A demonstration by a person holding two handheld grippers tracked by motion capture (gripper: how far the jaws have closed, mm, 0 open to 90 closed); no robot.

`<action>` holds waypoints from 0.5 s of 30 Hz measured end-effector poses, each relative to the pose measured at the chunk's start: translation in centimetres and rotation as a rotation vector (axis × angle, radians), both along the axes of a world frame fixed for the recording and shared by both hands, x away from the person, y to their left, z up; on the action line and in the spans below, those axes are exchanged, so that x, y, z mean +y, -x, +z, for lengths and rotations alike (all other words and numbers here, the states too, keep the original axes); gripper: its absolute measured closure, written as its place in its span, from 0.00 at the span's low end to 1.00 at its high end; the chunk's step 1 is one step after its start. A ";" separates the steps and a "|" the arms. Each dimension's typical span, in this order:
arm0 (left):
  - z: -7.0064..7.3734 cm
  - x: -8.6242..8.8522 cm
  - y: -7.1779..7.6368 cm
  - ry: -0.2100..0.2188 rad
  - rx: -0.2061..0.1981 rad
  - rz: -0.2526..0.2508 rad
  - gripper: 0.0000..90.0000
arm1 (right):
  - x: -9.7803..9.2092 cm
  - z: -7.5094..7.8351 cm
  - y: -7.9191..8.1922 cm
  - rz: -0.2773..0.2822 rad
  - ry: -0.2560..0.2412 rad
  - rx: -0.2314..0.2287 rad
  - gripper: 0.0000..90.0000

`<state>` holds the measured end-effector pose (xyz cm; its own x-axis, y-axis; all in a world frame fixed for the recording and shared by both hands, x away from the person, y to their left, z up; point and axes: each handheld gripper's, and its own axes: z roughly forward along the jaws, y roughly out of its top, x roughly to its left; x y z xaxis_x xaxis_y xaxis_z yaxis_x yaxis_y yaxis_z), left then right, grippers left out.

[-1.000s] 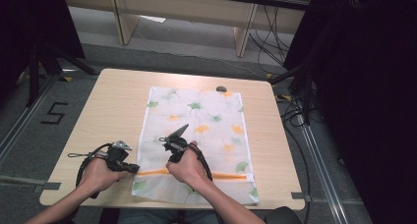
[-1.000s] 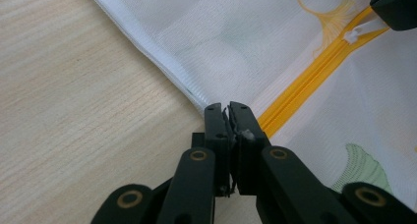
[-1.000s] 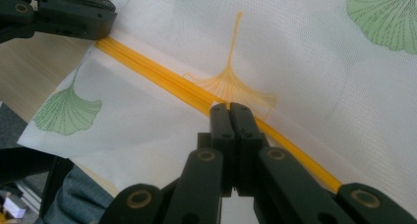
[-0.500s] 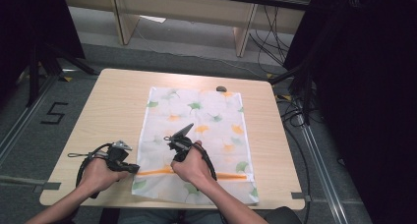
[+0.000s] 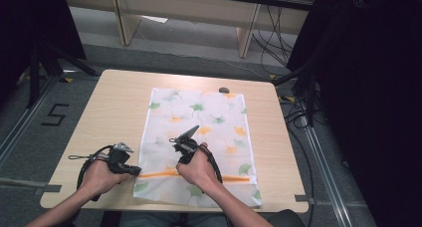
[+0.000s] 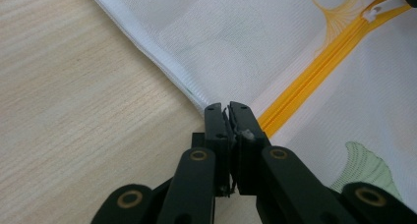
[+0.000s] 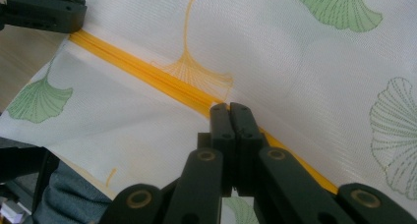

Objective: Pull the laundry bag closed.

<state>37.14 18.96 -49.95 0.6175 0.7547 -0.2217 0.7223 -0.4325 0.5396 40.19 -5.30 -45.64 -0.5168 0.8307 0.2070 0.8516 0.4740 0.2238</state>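
A white mesh laundry bag [image 5: 199, 142] printed with green and orange ginkgo leaves lies flat on the wooden worktop [image 5: 114, 107], its orange zipper [image 5: 159, 174] running across the end nearest the person. The left gripper [image 6: 227, 111] rests at the bag's left edge where the zipper ends; its jaws are pressed together, and it cannot be told whether any fabric is caught between them. The right gripper [image 7: 230, 111] sits over the zipper track farther along, jaws likewise closed with nothing visibly held. In the left gripper view the white zipper pull [image 6: 376, 10] lies on the track, well apart from those jaws. In the high view the right gripper [image 5: 185, 140] tilts upward above the cloth, while the left gripper [image 5: 130, 168] stays low at the bag's corner.

The step in hand is judged to be working the zipper. To do it well, the left jaws should pin the corner firmly so the mesh stays taut, and the right jaws should open, seat squarely on the small pull tab, then draw straight along the track without lifting, lest the fabric bunch.
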 end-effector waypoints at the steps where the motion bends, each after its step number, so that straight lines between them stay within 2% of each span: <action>1: 0.0 0.0 0.0 0.000 0.000 0.000 0.97 | 0.0 0.1 0.1 -0.016 0.013 0.016 1.00; 2: 0.0 0.0 0.0 0.000 0.000 0.001 0.97 | 0.0 0.3 0.1 -0.022 0.011 0.041 1.00; 4: 0.0 0.0 0.0 0.000 -0.001 0.000 0.97 | -0.1 0.2 0.1 -0.008 0.013 0.031 1.00; 5: 0.0 0.0 0.0 0.000 -0.001 -0.001 0.97 | -0.2 0.0 0.0 0.002 0.005 0.007 1.00; 7: 0.0 0.0 0.0 0.001 -0.001 0.000 0.97 | -0.2 -0.1 0.0 0.004 0.003 0.003 1.00; 8: 0.0 0.0 0.0 0.000 -0.001 -0.001 0.97 | -0.1 0.2 0.2 -0.029 0.013 0.037 1.00; 11: 0.0 0.0 0.0 0.000 0.000 0.000 0.97 | -0.3 0.2 0.1 -0.035 0.017 0.040 1.00; 14: 0.0 0.0 0.0 0.001 -0.001 0.001 0.97 | -0.5 0.3 0.1 -0.038 0.017 0.039 1.00; 15: 0.0 0.0 0.0 -0.001 0.000 -0.001 0.97 | -0.8 0.2 0.0 -0.016 0.015 0.015 1.00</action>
<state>37.14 18.96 -49.95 0.6180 0.7544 -0.2212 0.7221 -0.4334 0.5392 40.21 -6.05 -45.45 -0.5007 0.8416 0.2023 0.8621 0.4637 0.2044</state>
